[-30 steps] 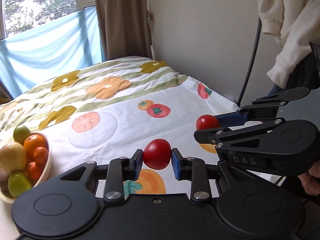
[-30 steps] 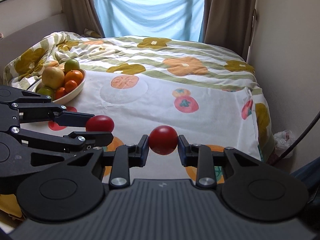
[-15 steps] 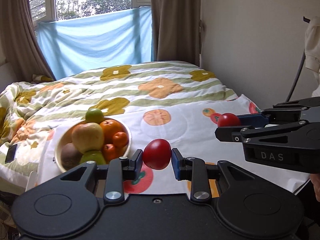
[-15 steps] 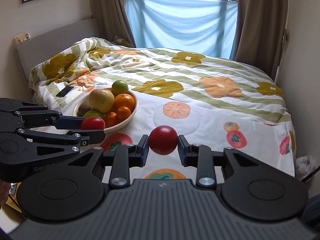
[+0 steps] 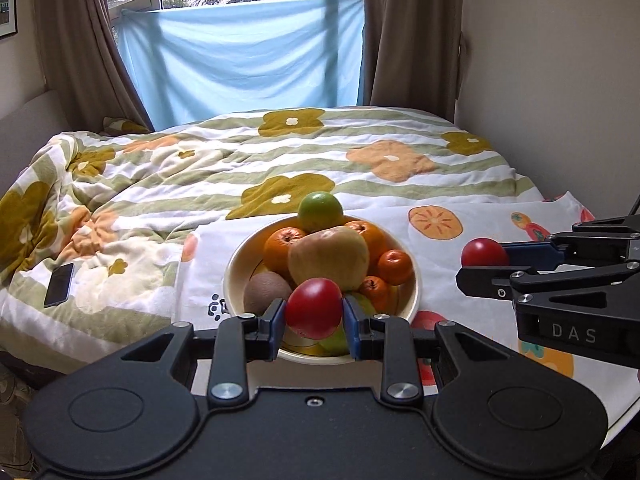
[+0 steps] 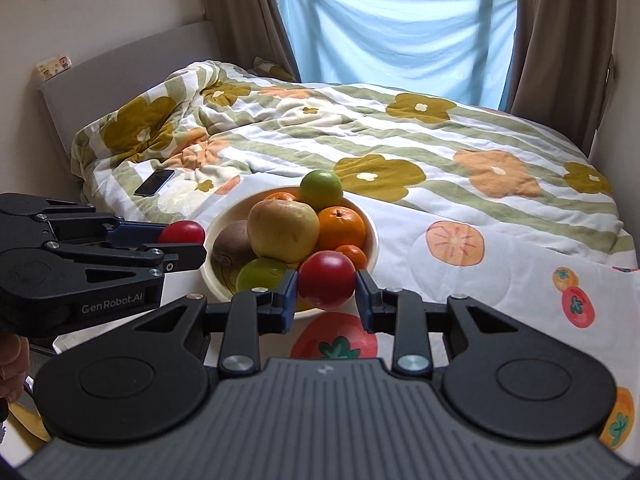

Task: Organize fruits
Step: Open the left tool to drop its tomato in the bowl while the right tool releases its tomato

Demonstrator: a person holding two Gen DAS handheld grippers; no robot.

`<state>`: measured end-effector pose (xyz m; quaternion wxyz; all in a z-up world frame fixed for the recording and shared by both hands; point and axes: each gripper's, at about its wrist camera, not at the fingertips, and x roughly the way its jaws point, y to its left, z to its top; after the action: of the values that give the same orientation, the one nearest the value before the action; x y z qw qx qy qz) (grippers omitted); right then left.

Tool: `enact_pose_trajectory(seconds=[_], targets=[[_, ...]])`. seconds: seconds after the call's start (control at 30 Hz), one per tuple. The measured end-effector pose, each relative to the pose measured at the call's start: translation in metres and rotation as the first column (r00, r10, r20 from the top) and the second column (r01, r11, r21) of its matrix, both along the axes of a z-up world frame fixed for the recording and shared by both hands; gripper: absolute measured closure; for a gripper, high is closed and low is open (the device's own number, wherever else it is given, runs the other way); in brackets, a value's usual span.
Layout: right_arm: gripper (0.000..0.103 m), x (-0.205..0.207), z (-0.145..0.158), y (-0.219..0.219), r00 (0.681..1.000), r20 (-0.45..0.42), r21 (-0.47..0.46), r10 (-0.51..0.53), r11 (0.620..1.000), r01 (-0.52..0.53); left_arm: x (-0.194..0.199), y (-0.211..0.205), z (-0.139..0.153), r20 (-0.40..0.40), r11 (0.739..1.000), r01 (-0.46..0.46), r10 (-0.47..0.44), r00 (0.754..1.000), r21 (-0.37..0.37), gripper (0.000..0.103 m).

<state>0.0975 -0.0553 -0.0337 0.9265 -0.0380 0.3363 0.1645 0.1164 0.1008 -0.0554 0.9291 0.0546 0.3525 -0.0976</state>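
Note:
A cream bowl (image 5: 230, 280) (image 6: 370, 236) on the bed holds a yellow apple (image 5: 328, 256), oranges, a green fruit, a kiwi and small tangerines. My left gripper (image 5: 314, 314) is shut on a red tomato (image 5: 314, 308), held just over the bowl's near rim. My right gripper (image 6: 326, 286) is shut on a second red tomato (image 6: 326, 284), held at the bowl's near right edge. In the left wrist view the right gripper and its tomato (image 5: 482, 252) sit right of the bowl. In the right wrist view the left gripper's tomato (image 6: 182, 232) is left of the bowl.
The bowl sits on a white fruit-print cloth (image 5: 460, 240) over a flowered duvet (image 5: 240, 168). A black phone (image 5: 59, 284) (image 6: 154, 182) lies on the duvet to the left. A wall runs along the bed's right side; a window with blue cloth is behind.
Both grippers swung left and forward with their tomatoes. The bowl, at the far left edge before, is now straight ahead and close under both grippers.

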Motion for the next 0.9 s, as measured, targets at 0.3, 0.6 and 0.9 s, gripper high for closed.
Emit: enact_pose_trajectory(seconds=[0.3, 0.6, 0.9], targets=[[0.058, 0.034, -0.03, 0.033, 0.997, -0.066, -0.015, -0.039, 0.999, 0.038, 0.038, 0.024, -0.028, -0.045, 0.999, 0.05, -0.05, 0.998, 0.006, 0.069], [0.058, 0.047, -0.04, 0.037, 0.992, -0.099, -0.032, -0.084, 0.996, 0.081, 0.047, 0.02, -0.037, -0.036, 0.993, 0.114, -0.113, 0.993, 0.028, 0.037], [0.058, 0.053, -0.045, 0.031, 0.987, -0.12, -0.054, -0.107, 0.993, 0.101, 0.041, 0.03, -0.038, -0.032, 0.991, 0.122, -0.121, 0.992, 0.048, 0.011]])
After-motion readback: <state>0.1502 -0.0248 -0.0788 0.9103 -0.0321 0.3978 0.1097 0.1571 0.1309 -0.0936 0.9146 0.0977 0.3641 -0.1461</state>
